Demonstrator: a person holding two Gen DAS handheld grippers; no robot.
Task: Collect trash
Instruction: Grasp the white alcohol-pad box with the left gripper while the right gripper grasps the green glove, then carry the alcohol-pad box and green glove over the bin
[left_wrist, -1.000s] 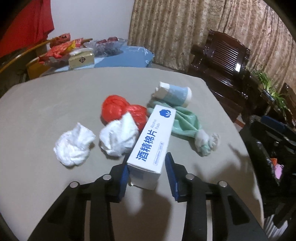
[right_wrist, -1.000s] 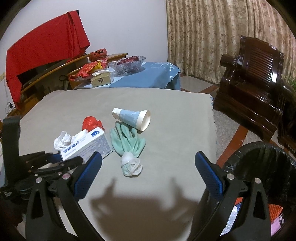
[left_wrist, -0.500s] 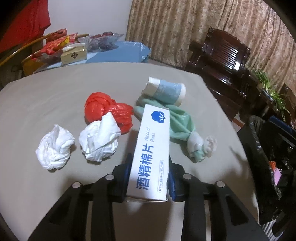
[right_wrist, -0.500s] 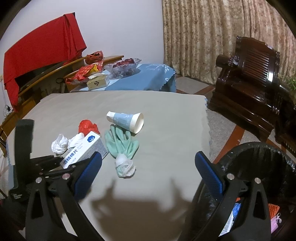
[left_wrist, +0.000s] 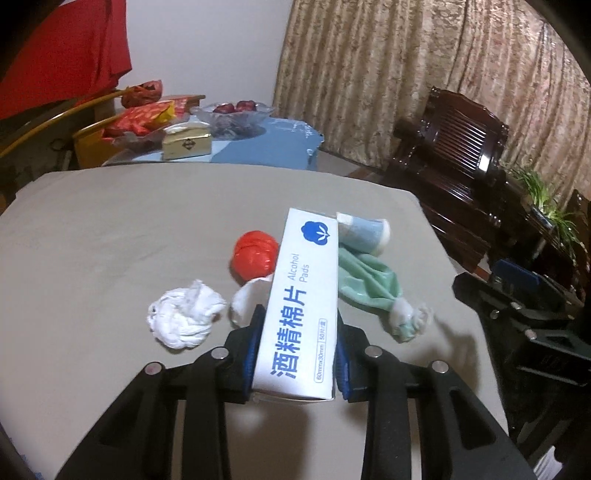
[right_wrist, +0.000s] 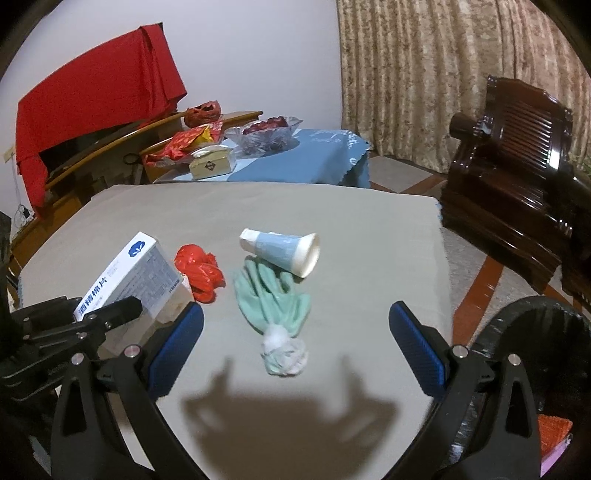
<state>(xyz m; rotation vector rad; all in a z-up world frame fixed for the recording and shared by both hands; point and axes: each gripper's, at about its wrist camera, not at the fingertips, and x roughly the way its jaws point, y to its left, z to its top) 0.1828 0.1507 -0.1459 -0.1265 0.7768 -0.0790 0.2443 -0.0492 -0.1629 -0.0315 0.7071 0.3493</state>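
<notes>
While left gripper clamps alcohol-pad box — bin holds trash.

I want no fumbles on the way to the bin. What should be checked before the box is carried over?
1. Left hand-held gripper clamps the alcohol pads box on both sides: ok.
2. Box clear of the table: ok.
3. Right hand-held gripper open and empty: ok.
4. Black-lined bin open: ok.
5. Room left in the bin: cannot tell.

Left gripper clamped; right gripper (jaws wide).
</notes>
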